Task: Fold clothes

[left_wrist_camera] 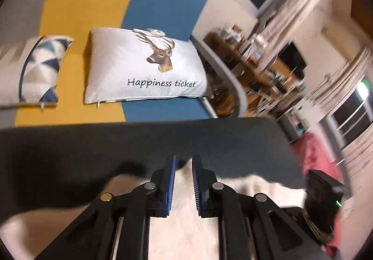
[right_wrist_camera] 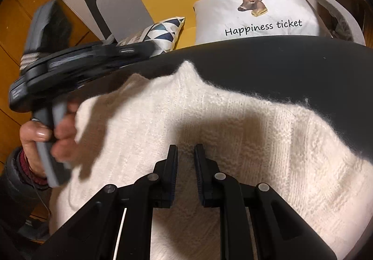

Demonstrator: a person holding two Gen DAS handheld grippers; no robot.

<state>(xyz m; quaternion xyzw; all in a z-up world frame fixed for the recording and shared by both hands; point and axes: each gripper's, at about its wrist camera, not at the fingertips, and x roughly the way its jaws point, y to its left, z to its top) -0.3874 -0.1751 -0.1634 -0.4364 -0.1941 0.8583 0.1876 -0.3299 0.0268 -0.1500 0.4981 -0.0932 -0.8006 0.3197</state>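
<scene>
Both claws, left (left_wrist_camera: 183, 164) and right (right_wrist_camera: 186, 150), slightly parted, gripping nothing; white sweater (right_wrist_camera: 233, 124) lies rumpled on dark tabletop (right_wrist_camera: 279, 61), fold stage indeterminate.

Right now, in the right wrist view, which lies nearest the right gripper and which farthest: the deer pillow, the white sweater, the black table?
1. White sweater, right under the right gripper.
2. Black table, beyond the sweater.
3. Deer pillow, farthest, on the sofa behind.
</scene>
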